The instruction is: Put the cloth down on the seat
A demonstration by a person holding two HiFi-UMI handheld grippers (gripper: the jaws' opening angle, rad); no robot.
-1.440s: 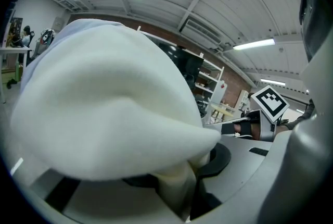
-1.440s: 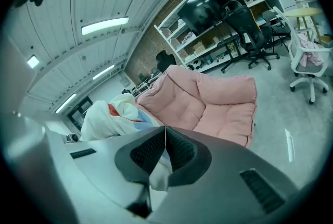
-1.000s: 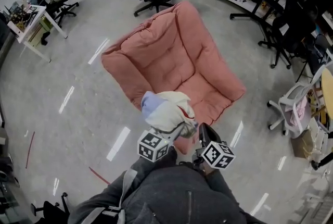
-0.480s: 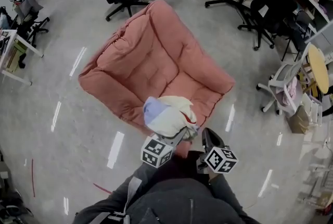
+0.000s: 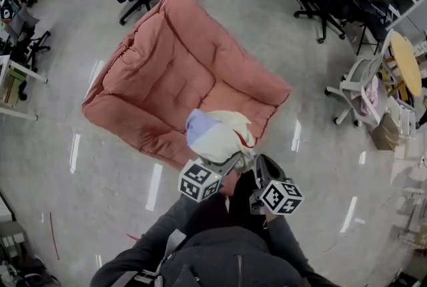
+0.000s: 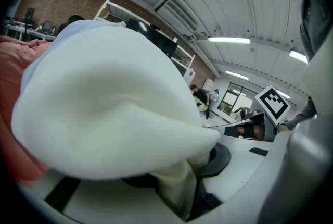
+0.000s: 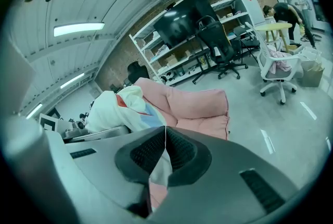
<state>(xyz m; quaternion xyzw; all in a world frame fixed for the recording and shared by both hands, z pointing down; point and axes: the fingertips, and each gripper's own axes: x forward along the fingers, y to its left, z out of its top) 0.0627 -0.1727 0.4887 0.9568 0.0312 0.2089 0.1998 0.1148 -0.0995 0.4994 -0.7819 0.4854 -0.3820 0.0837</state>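
L hand-held gripper (image 5: 228, 161) clamps cloth (image 5: 217, 135) above seat (image 5: 177, 65); R hand-held gripper (image 5: 259, 165) jaws together.

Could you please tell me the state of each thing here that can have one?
pink seat: on the floor, back raised, cloth not yet on it.
cloth: bunched up, held in the air near the seat's front edge.
left gripper: shut on the cloth.
right gripper: jaws together, nothing seen between them.
white chair: upright, pink fabric draped on it.
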